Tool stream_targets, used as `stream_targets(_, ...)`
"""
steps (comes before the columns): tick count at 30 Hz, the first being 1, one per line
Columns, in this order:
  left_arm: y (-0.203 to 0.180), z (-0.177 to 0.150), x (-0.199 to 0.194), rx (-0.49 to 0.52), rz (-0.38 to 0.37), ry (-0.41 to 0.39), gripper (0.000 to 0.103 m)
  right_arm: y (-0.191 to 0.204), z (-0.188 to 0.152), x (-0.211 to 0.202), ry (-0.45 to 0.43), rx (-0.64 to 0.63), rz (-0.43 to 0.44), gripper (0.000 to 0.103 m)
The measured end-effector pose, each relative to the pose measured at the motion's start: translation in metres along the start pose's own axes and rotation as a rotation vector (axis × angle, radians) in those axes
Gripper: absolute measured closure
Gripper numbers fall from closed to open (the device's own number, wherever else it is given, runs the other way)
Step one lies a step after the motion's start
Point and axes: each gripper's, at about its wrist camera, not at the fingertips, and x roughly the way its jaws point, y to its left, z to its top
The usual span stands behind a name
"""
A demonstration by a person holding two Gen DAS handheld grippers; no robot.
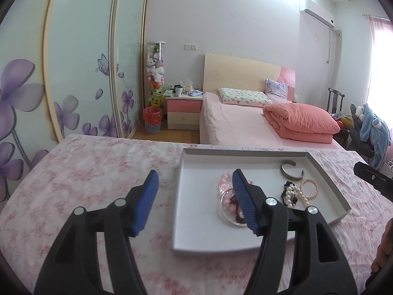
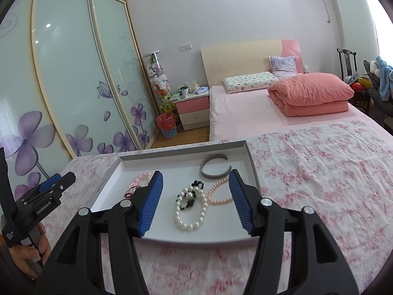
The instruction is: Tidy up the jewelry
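Observation:
A shallow white tray (image 1: 196, 221) (image 2: 110, 182) lies on the pink floral cloth. In it are a silver cuff bangle (image 1: 291, 170) (image 2: 215, 168), a thin pink bead bracelet (image 1: 309, 188) (image 2: 218, 194), a white pearl bracelet with black beads (image 1: 293, 194) (image 2: 190, 209), a pink bead bracelet (image 1: 224, 182) (image 2: 140, 180) and a clear bangle (image 1: 227, 209). My left gripper (image 1: 195, 196) is open and empty over the tray's left edge. My right gripper (image 2: 195, 196) is open and empty above the pearl bracelet.
The floral cloth (image 1: 86, 172) (image 2: 319, 172) covers the surface around the tray. Behind are a pink bed (image 1: 240, 123), a nightstand (image 1: 183, 110), a bin (image 1: 152, 119) and sliding wardrobe doors (image 1: 81, 73). The right gripper's tip shows in the left wrist view (image 1: 373, 179).

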Motion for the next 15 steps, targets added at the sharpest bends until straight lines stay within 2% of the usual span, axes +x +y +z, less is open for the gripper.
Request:
stream_targets(8, 0.011, -0.016, -0.043, -0.005, -0.030, -0.014, 0.023, 0.017, -0.016, -0.032, -0.005, -0.037, -0.016, 0.022)
stream_targets(10, 0.012, -0.021, -0.053, -0.005, -0.041, -0.015, 0.018, 0.021, -0.021, -0.039, -0.007, -0.050, -0.018, 0.012)
stream_targets(13, 0.014, -0.028, -0.068, 0.000, -0.046, -0.027, 0.011, 0.028, -0.029, -0.051, -0.023, -0.075, -0.018, 0.003)
stream_targets(15, 0.015, -0.031, -0.076, 0.001, -0.050, -0.036, 0.005, 0.032, -0.033, -0.059, -0.036, -0.085, -0.019, 0.002)
